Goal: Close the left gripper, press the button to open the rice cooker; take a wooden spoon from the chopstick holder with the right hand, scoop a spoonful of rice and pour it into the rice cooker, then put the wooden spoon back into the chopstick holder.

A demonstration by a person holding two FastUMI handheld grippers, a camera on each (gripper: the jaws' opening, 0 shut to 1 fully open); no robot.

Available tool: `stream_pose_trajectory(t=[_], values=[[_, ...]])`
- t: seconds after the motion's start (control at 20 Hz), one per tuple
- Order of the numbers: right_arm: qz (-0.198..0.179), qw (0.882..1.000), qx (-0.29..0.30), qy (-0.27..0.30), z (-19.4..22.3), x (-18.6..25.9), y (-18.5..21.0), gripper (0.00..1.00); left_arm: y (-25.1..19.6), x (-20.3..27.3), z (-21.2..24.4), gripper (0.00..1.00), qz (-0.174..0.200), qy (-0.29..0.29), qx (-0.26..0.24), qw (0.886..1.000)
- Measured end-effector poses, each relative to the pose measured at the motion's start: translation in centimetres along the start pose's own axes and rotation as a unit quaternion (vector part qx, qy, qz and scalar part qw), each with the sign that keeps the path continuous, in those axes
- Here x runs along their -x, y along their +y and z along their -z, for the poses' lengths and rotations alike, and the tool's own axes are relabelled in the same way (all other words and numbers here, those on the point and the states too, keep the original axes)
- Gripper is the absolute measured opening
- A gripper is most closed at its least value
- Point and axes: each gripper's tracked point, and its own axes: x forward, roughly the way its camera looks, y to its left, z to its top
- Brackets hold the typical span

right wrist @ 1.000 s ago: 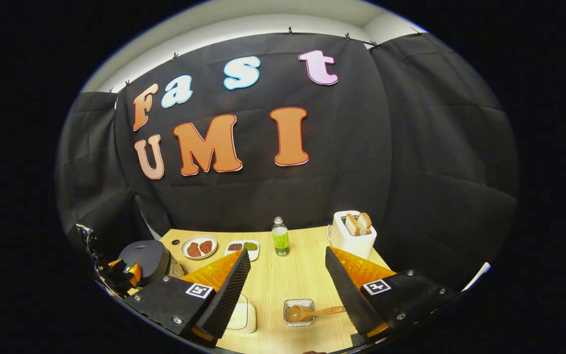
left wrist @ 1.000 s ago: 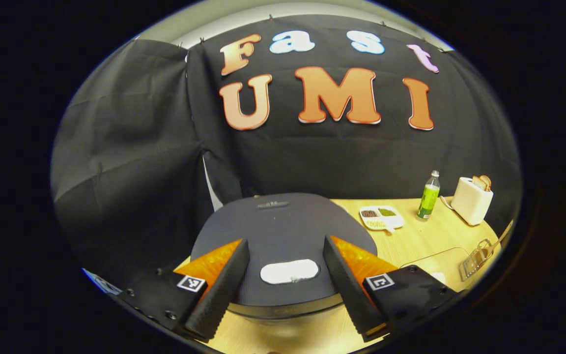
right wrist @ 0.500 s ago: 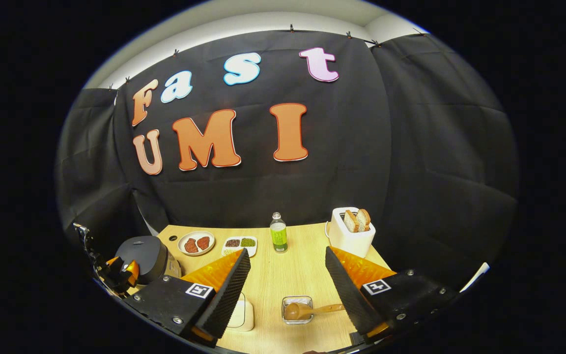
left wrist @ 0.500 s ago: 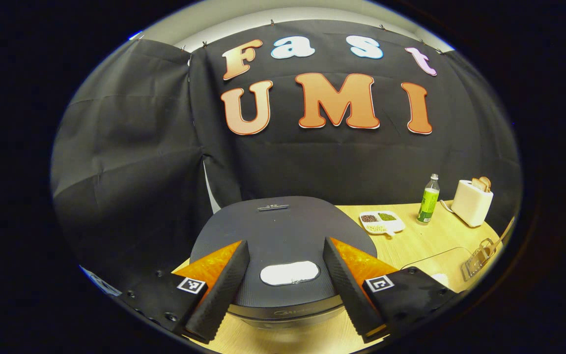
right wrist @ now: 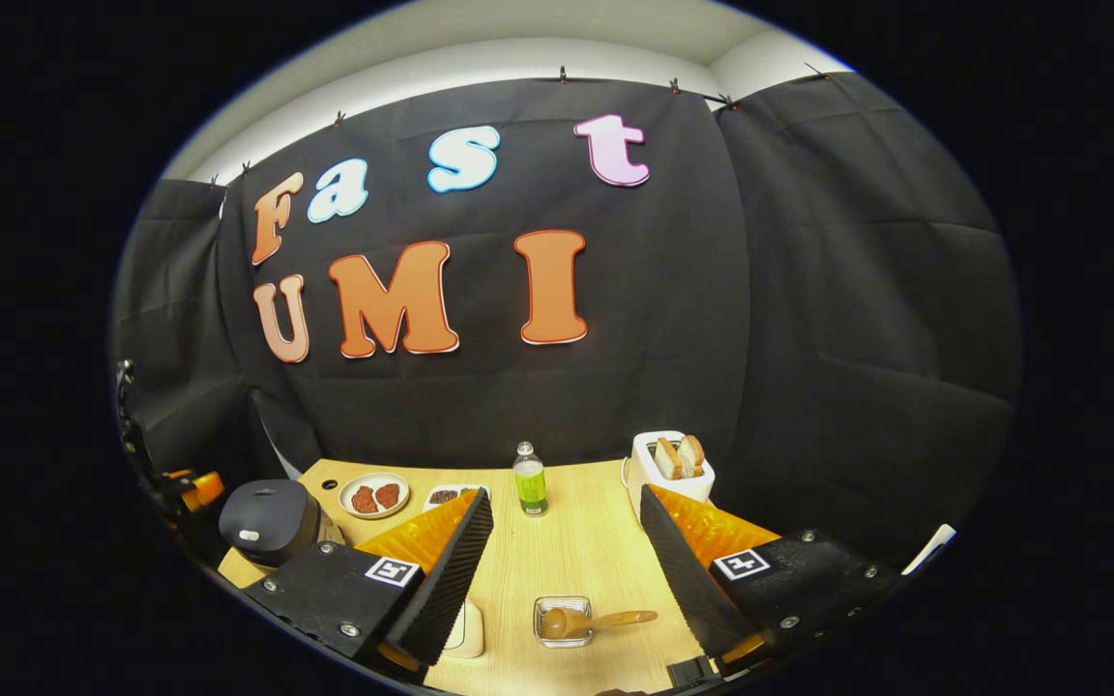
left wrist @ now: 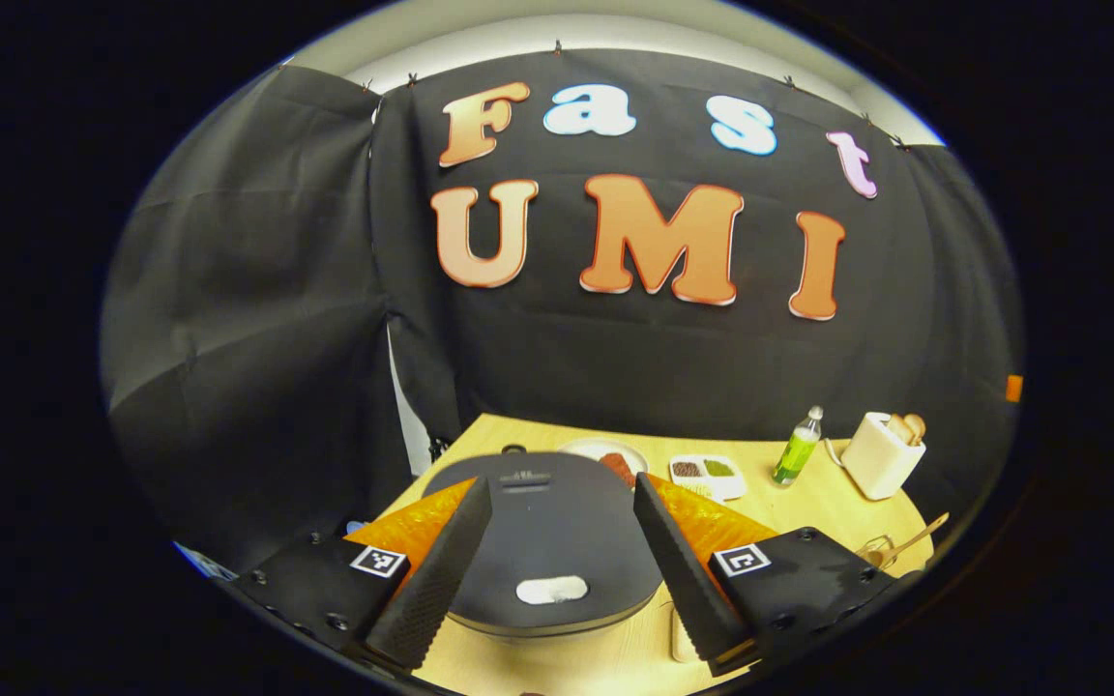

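pulled back and raised since a second ago: left gripper (left wrist: pixel 552 565), fingers spread wide, held above the closed rice cooker (left wrist: pixel 557 522) without touching it; cooker smaller in the left gripper view than before, pale button (left wrist: pixel 551 590) at the near edge of the lid, between the two fingers. lid shut. seen farther off in the right gripper view: same left gripper (right wrist: pixel 191 488) at the table's left edge, just behind the rice cooker (right wrist: pixel 267 517). right gripper (right wrist: pixel 567 570) likewise with fingers spread, holding nothing, hanging over the near edge of the wooden table (right wrist: pixel 576 551), shifted slightly back. directly between its fingers: clear square chopstick holder (right wrist: pixel 562 621) near the front edge, with wooden spoon (right wrist: pixel 581 621) resting in it, bowl inside, handle slanting out to the right. pale rounded container (right wrist: pixel 468 630) just left of the holder, partly hidden behind the gripper's finger. along the table's far edge, left to right: plate of reddish food (right wrist: pixel 373 495), divided tray (right wrist: pixel 446 496), green bottle (right wrist: pixel 529 480), white toaster (right wrist: pixel 663 469) with two bread slices upright in its slots at the far right corner.
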Motion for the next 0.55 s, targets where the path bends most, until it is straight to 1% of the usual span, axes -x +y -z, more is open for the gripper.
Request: stream_pose_trajectory(t=[0.05, 0.2, 0.3, 0.35, 0.5, 0.55], values=[[0.002, 1.000, 0.002, -0.005, -0.5, 0.2, -0.3, 0.95, -0.1, 0.8, -2.5, 0.98, 0.004, -0.017, -0.008, 1.000], [0.003, 1.000, 0.010, -0.021, -2.2, 0.8, -0.6, 0.95, 0.1, 3.7, -8.9, 0.99, 0.004, -0.060, -0.036, 0.998], [0.004, 0.999, 0.018, -0.034, -3.4, 1.5, -1.0, 0.95, 0.3, 6.2, -12.5, 0.99, -0.002, -0.086, -0.040, 0.995], [0.004, 0.999, 0.018, -0.041, -4.0, 1.9, -1.0, 0.95, 0.1, 7.4, -14.1, 1.00, 0.001, -0.097, -0.039, 0.994], [0.003, 0.998, 0.017, -0.054, -5.2, 2.5, -0.9, 0.95, -0.3, 9.6, -16.7, 1.00, 0.009, -0.116, -0.041, 0.992], [0.003, 0.998, 0.018, -0.056, -5.3, 2.7, -0.8, 1.00, -0.1, 10.1, -17.2, 1.00, 0.008, -0.120, -0.042, 0.992]])
